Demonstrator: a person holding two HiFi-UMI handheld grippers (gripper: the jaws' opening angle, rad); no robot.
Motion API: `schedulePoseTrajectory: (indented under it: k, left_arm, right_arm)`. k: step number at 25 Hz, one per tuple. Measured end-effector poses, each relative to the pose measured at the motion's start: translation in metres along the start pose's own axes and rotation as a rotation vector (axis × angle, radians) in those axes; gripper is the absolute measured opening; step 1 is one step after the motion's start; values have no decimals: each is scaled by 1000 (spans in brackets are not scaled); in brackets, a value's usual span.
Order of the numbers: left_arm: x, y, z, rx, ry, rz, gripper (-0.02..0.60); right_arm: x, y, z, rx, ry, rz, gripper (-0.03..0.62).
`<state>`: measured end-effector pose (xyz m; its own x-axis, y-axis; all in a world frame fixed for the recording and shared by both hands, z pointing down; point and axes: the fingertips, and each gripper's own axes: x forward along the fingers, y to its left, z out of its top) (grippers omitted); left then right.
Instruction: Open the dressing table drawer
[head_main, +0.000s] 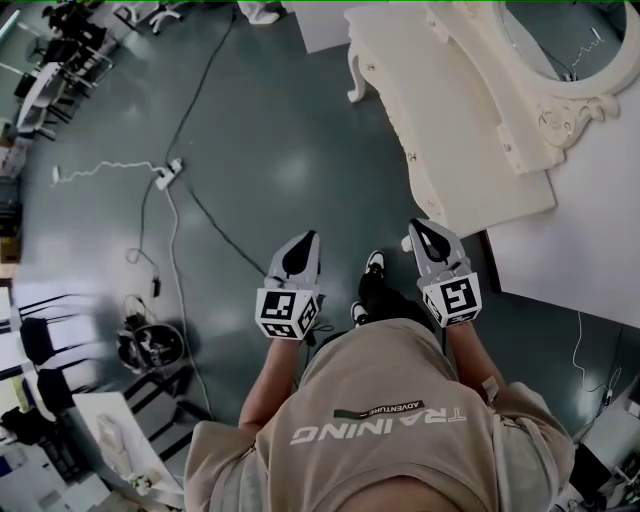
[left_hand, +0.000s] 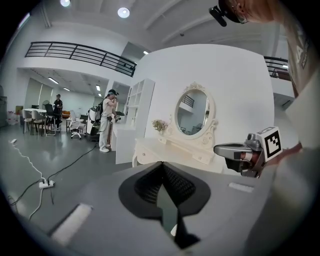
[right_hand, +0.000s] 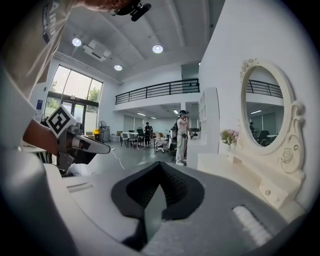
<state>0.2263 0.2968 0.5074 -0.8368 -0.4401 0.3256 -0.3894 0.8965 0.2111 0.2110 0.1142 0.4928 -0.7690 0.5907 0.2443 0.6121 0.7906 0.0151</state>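
The cream dressing table (head_main: 450, 130) with its oval mirror (head_main: 570, 50) stands at the upper right of the head view, against a white wall. My right gripper (head_main: 428, 232) is shut and empty, pointing at the table's near end just short of its edge. My left gripper (head_main: 300, 248) is also shut and empty, out over the grey floor to the table's left. In the left gripper view the table (left_hand: 170, 150) lies ahead, with a knob on its front drawer (left_hand: 143, 153). The right gripper view shows the table top (right_hand: 235, 172) and a small knobbed drawer (right_hand: 267, 192) at the right.
A power strip (head_main: 168, 175) and black and white cables cross the floor to the left. Chairs and gear line the left edge (head_main: 40, 350). A person (left_hand: 106, 120) stands by a white shelf unit (left_hand: 135, 117) beyond the table. My feet (head_main: 370, 285) are between the grippers.
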Motion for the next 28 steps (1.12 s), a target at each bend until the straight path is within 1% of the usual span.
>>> schedulePoseTrajectory:
  k: [2, 5, 6, 10, 16, 19, 23, 26, 28]
  left_arm:
    - [21, 7, 11, 18, 15, -7, 18]
    - [53, 15, 33, 50, 19, -17, 18]
    - [61, 17, 40, 59, 17, -20, 18]
    - [91, 23, 63, 72, 0, -24, 18]
    - [130, 35, 74, 79, 13, -59, 18]
    - [151, 46, 79, 67, 17, -83, 18]
    - [178, 71, 86, 70, 25, -137, 18]
    - [197, 89, 91, 76, 38, -192, 18]
    - [212, 96, 99, 95, 31, -239, 18]
  right_arm:
    - [16, -17, 2, -2, -7, -14, 2]
    - [37, -38, 6, -64, -5, -26, 2]
    - [42, -43, 6, -68, -5, -24, 2]
    - [64, -65, 9, -35, -15, -11, 2]
    - [94, -93, 7, 42, -9, -30, 2]
    - [110, -105, 4, 57, 15, -58, 2]
    - [137, -117, 11, 65, 24, -106, 2]
    - [157, -126, 19, 107, 18, -174, 2]
    - [167, -133, 27, 116, 12, -221, 2]
